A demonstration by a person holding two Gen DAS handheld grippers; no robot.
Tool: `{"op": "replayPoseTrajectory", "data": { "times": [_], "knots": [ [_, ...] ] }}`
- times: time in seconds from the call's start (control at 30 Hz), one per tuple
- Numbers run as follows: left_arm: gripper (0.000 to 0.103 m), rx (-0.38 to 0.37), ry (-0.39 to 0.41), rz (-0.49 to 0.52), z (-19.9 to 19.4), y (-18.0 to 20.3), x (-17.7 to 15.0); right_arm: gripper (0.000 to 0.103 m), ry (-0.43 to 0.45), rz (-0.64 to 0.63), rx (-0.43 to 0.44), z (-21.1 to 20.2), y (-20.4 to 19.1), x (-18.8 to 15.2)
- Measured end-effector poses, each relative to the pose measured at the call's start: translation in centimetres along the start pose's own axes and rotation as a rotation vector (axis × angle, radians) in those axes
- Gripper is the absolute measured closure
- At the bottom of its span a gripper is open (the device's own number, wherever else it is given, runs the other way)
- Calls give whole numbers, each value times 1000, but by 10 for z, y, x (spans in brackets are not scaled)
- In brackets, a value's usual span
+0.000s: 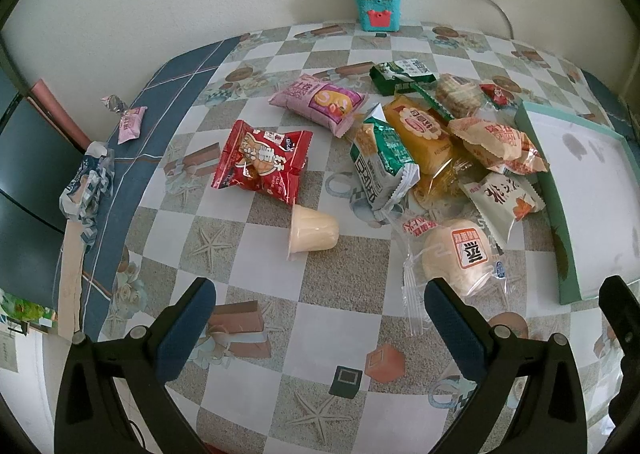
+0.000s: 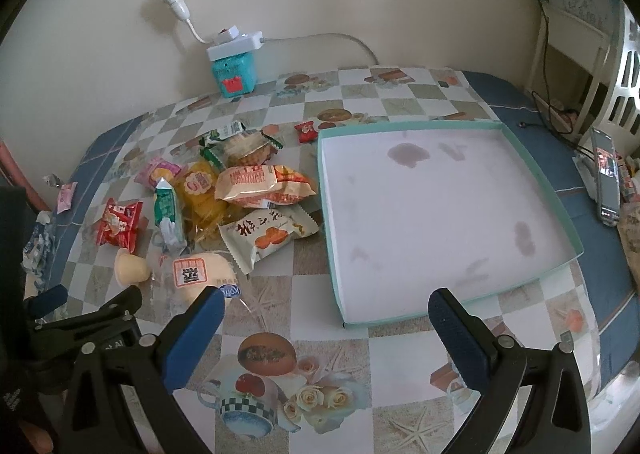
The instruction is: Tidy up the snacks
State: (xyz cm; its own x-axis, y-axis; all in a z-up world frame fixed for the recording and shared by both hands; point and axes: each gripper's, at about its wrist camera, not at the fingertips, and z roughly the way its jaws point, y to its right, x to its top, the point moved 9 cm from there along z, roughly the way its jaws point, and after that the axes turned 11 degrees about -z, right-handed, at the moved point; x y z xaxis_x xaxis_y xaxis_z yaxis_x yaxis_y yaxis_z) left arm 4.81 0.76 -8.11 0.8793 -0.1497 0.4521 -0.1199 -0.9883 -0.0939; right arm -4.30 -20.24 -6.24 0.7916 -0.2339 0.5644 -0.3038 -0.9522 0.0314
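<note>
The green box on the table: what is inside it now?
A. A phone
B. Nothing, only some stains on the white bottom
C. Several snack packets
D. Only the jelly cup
B: the box holds no snacks; its white bottom shows only grey stains, and the snacks lie beside it.

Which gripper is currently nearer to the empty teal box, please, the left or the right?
Right. The right gripper hovers open just before the teal box's near edge, one finger beside its corner. The left gripper hovers open farther left, facing the jelly cup, beside the snack pile.
</note>
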Motion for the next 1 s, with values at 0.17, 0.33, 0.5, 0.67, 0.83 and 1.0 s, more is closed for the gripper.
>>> {"op": "replayPoseTrajectory", "data": {
  "times": [0.17, 0.33, 0.5, 0.67, 0.83, 1.0],
  "knots": [
    [0, -8, 1, -9, -1, -3, 1, 0, -6, -6, 0, 1, -2, -1],
    [0, -26, -9, -22, 0, -4, 0, 0, -13, -7, -4, 3, -2, 0],
    [0, -47, -30, -46, 5, -7, 0, 0, -29, -11, 0, 9, -4, -1],
    [0, -60, -44, -61, 11, -12, 3, 0, -63, -31, 2, 21, -10, -2],
    [0, -60, -58, -134, 21, -35, 14, 0, -99, -66, 17, 33, -22, 0],
    [0, -61, -80, -180, 33, -53, 17, 0, -117, -95, 23, 45, -35, 5]
  ]
}}
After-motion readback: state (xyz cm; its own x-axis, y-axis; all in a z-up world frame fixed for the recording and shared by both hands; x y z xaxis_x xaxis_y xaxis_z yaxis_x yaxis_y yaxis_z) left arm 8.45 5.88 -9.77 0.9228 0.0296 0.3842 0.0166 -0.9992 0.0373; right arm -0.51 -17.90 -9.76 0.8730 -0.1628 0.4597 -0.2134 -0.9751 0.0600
